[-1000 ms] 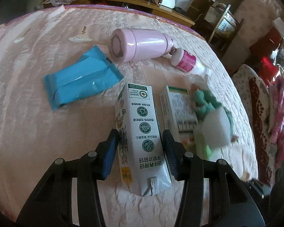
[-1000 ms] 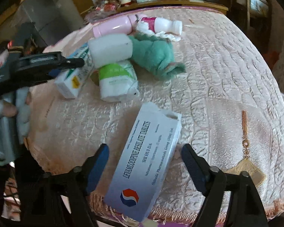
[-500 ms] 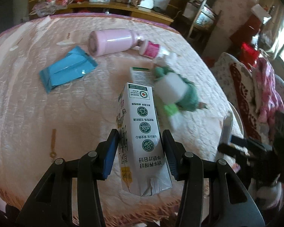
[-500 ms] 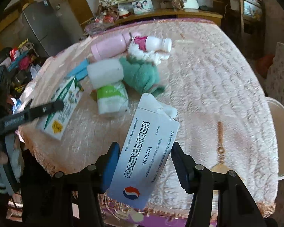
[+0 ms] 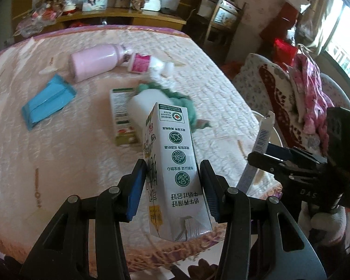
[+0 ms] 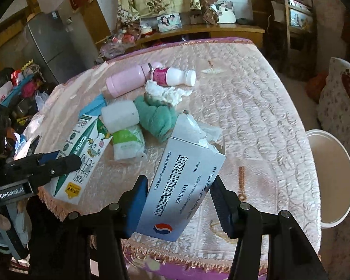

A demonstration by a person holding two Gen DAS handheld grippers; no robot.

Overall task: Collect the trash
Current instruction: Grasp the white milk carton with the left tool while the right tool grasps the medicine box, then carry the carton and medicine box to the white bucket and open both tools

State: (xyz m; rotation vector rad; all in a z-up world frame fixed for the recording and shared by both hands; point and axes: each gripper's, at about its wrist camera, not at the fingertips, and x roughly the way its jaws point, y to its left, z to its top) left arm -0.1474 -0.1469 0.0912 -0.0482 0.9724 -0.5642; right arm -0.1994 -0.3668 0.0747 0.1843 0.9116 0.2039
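1. Cluttered living room; round table (image 6: 256, 98) under pink quilted cloth.
2. Left gripper (image 5: 172, 182) clamped on milk carton (image 5: 175, 163), lifted above table edge; probably light, crushable, so gripped mid-body.
3. Right gripper (image 6: 179, 198) clamped on torn tablet box (image 6: 182, 182), lifted too; thin cardboard, easily dented.
4. White bin (image 6: 331, 179) just beside table.

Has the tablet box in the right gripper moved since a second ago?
Yes. The tablet box has been lifted off the tablecloth and now sits clamped in the right gripper, raised above the table edge.
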